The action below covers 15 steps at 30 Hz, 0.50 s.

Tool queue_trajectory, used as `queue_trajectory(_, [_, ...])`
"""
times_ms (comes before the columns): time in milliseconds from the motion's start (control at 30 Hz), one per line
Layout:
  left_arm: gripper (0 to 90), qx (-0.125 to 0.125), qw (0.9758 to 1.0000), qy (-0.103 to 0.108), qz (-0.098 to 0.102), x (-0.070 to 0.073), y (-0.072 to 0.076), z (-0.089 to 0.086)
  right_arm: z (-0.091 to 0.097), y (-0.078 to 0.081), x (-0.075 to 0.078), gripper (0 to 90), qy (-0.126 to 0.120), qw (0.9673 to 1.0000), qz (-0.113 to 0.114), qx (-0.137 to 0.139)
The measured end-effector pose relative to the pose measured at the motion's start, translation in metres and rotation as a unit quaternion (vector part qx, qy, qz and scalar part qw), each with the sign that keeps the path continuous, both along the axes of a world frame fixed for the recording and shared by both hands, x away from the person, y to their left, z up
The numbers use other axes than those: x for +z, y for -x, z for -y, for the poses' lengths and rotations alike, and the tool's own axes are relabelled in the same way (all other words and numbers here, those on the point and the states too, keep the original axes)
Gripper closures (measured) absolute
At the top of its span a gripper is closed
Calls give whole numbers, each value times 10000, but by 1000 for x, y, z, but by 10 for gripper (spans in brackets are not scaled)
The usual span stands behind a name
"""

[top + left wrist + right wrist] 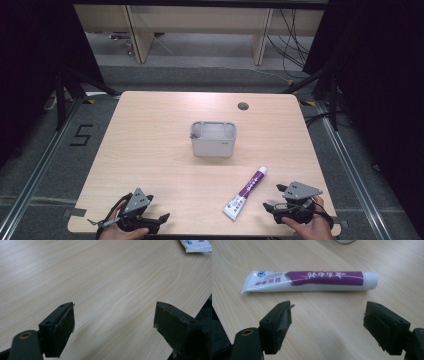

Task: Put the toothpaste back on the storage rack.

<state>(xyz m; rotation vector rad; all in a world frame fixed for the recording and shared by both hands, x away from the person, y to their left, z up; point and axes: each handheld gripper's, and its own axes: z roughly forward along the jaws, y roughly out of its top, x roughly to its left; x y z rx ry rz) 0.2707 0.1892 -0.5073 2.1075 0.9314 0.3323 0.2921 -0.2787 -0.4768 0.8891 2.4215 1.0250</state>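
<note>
A white and purple toothpaste tube (246,194) lies flat on the wooden table (150,140), front right, with its cap toward the grey bin (213,139) at the table's middle. My right gripper (272,196) rests near the front right edge, just right of the tube, and is open. In the right gripper view the tube (312,281) lies crosswise a little beyond the open gripper (328,308), not touching it. My left gripper (159,210) sits at the front left, open over bare wood (115,312). The tube's flat end (197,245) shows far off.
The bin looks empty from above, and its base edge (344,241) shows beyond the tube. A round cable hole (243,106) sits near the table's far edge. Dark curtains and stands flank the table. Bare wood lies between the bin and the left gripper.
</note>
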Motion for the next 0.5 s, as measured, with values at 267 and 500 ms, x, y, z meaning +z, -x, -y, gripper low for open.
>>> queue_trajectory(267, [166, 12, 10000, 18, 1, 0, 0, -1, -15, -13, 8, 234, 328, 9983, 126, 474])
queue_trajectory(500, [166, 14, 10000, -62, 4, 0, 0, -2, -27, -28, 13, 243, 542, 9962, 64, 676])
